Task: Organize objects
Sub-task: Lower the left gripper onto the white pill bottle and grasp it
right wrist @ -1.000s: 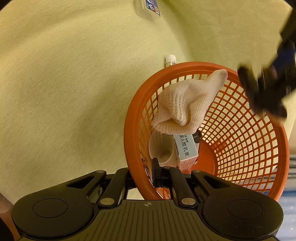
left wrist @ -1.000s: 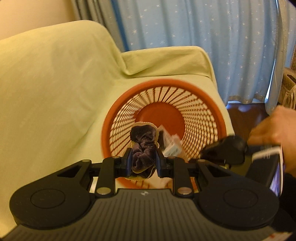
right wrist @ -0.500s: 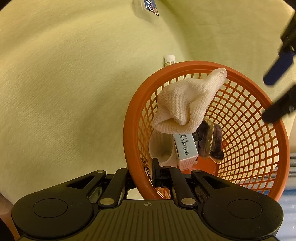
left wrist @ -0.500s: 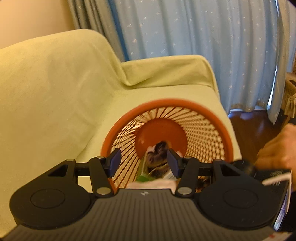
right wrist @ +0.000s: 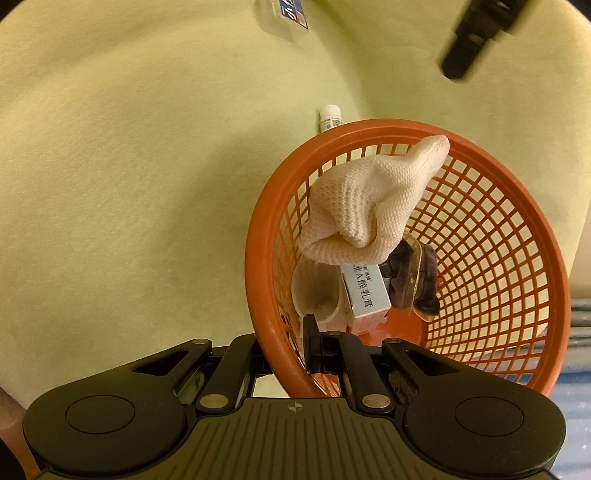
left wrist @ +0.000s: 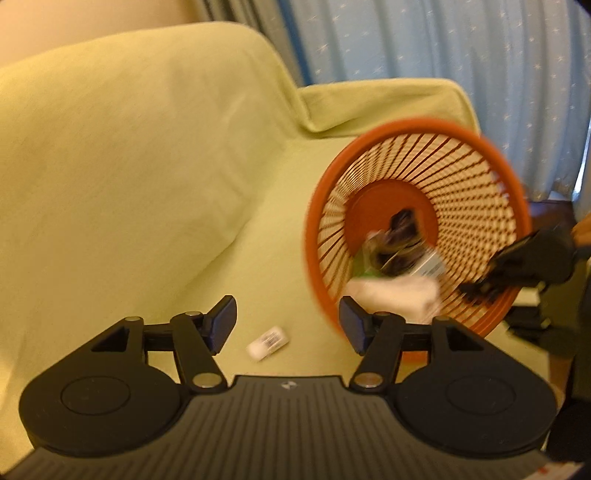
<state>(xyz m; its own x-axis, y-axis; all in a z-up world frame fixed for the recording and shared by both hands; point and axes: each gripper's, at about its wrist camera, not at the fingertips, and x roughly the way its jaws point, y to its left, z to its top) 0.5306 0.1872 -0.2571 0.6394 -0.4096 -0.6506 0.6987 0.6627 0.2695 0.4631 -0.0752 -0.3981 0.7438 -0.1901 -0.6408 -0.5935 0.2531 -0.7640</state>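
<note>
The left gripper (left wrist: pixel 287 325) points down at the pale green sofa seat (left wrist: pixel 258 236) with its jaws opening and nothing between the blue pads (left wrist: pixel 221 325); the view is smeared by motion. Just ahead of it, slightly left of the midline between the fingers, lies a small white bottle (left wrist: pixel 267 342) on its side, cap end toward the lower left, so its long axis runs diagonally across the line of the jaws rather than along it. That angle is what the next pick seems to turn on: the wrist would likely need a slight roll so the pads close across the bottle's short width. The bottle sits on the seat just outside the rim of the orange mesh basket (left wrist: pixel 417 236), which is tipped toward the camera. The right gripper (right wrist: pixel 314 343) is clamped on the basket's near wall, one finger inside and one outside, holding it tilted, so it is not free; the left one is both nearer and empty. Inside the basket rest a cream knit glove (right wrist: pixel 373 206), a white carton with printed characters (right wrist: pixel 365 295), a dark velvety scrunchie (right wrist: pixel 417 284) and a white cup (right wrist: pixel 317 291). Farther off on the seat lies a small clear packet with a blue and red label (right wrist: pixel 286 14).
</note>
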